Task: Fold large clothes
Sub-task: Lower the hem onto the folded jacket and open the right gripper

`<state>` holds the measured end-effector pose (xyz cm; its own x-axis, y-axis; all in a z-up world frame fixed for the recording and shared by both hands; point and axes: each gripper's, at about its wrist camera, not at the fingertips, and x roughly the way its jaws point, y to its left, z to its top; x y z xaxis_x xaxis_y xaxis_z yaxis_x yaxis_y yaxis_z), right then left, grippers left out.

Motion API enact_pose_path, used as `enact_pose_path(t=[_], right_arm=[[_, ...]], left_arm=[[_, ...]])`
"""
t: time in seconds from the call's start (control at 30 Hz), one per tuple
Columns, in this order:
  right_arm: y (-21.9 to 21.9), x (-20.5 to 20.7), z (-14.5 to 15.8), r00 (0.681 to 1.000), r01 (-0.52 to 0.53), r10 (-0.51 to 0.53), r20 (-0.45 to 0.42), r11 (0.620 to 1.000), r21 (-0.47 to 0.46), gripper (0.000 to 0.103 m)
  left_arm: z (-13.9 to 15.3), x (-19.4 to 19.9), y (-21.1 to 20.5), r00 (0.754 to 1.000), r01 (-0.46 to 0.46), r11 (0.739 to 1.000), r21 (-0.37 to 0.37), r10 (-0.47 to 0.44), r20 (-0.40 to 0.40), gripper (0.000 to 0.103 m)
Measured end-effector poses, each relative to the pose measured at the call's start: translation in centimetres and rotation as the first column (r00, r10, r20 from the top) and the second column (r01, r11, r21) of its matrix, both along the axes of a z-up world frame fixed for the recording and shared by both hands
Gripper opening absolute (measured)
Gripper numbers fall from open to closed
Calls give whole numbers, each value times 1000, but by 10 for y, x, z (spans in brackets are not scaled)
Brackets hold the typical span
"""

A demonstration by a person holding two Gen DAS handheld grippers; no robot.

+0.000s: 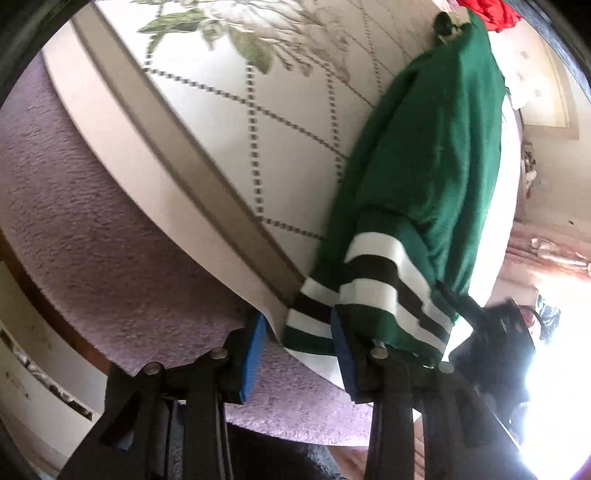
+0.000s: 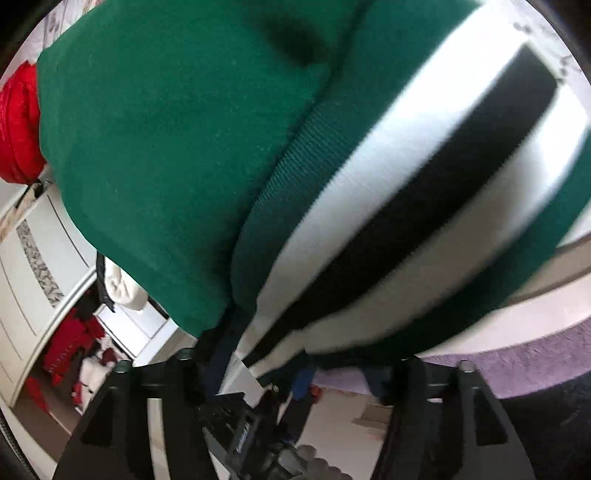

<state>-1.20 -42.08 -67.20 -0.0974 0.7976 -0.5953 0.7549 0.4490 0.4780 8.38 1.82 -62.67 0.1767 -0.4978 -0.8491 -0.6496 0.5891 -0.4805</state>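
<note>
Green garment (image 1: 424,155) with white-and-black striped hem, folded into a long narrow band on the quilted bedspread (image 1: 229,122) of a bed; its striped end lies at the bed's near edge, its far end beside a red item (image 1: 487,13). The left gripper (image 1: 299,350), partly closed, has the striped hem corner (image 1: 314,314) between its blue pads; whether the pads press it cannot be told. The right gripper (image 2: 295,365) stands fairly wide at the same striped end, the cloth filling its view; no firm hold is evident. The step in hand appears to be a lengthwise fold. The next move likely calls for both grippers to pinch the hem corners and carry them toward the far end.
</note>
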Motion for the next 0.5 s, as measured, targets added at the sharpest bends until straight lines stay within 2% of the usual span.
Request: enact_pose_path(t=[0.07,0.13,0.2,0.23,0.27,0.33,0.5], right_arm=[[3,2,-11,1000,27,-27,-16,1000,7,65],[7,1,-10,998,61,-62,-8,998,-19,48],[12,1,-1,999,37,-36,19,998,-50,32],[13,0,3,999,30,-29,29,998,-56,19],[13,-2,7,999,25,-23,32,998,-62,14],[10,-4,20,999,4,-1,41,997,-74,8],[-4,6,82,981,-121,143,128,979,-164,6]], left_arm=[[-4,4,-2,1000,12,1000,2,-12,-10,33],[-5,8,-3,1000,17,1000,19,-17,-11,32],[-2,9,-9,999,33,998,57,-34,1,26],[-1,10,-13,999,45,995,93,-46,4,21],[0,11,-17,998,68,989,131,-68,-2,11],[-2,12,-18,998,68,986,150,-67,-10,9],[-4,12,-16,998,66,988,143,-65,-9,8]])
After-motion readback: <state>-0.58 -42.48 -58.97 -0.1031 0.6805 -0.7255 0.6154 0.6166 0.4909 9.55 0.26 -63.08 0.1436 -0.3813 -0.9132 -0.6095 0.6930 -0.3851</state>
